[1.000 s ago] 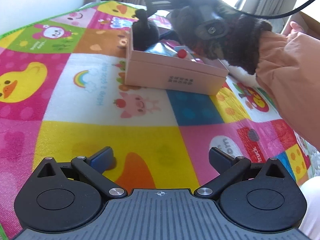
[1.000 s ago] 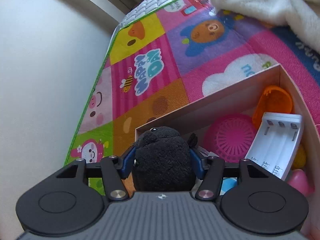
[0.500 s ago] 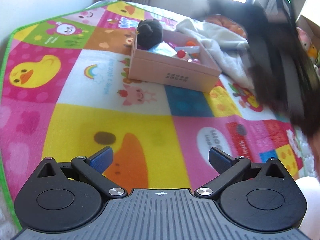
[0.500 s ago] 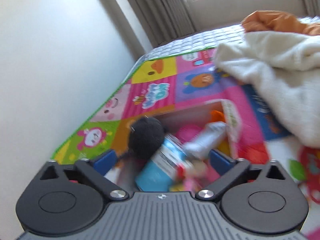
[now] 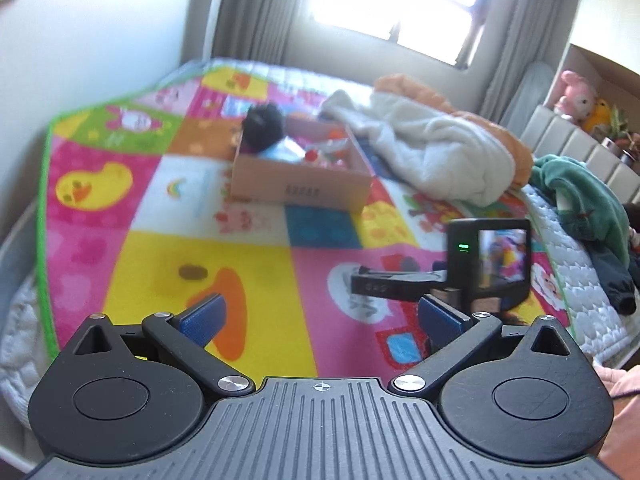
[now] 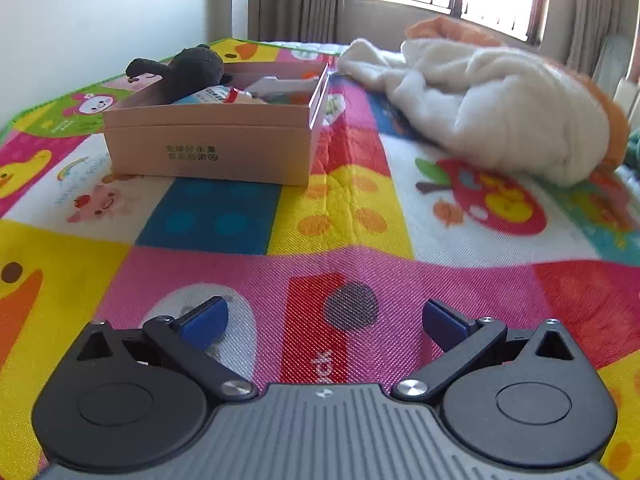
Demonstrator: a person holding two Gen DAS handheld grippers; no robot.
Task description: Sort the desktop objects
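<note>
A pink cardboard box (image 6: 208, 148) (image 5: 298, 182) stands on the colourful play mat (image 6: 340, 216) (image 5: 200, 248). A black plush toy (image 6: 192, 70) (image 5: 264, 126) lies over the box's far left corner, beside a blue-labelled bottle (image 6: 212, 94) and other small items. My right gripper (image 6: 324, 318) is open and empty, low over the mat, well short of the box. My left gripper (image 5: 320, 316) is also open and empty, higher and farther back. The right gripper's camera unit (image 5: 488, 260) shows just beyond the left gripper's right finger.
A white and orange blanket (image 6: 492, 112) (image 5: 432, 148) is heaped right of the box. Green and dark clothes (image 5: 588, 208) lie at the mat's right edge. A white wall (image 6: 100, 20) borders the left side, with curtains and a window behind.
The right gripper let go of the black plush in the box, opened wide and pulled back low over the mat. The left gripper rose and drew back, so the box looks smaller.
</note>
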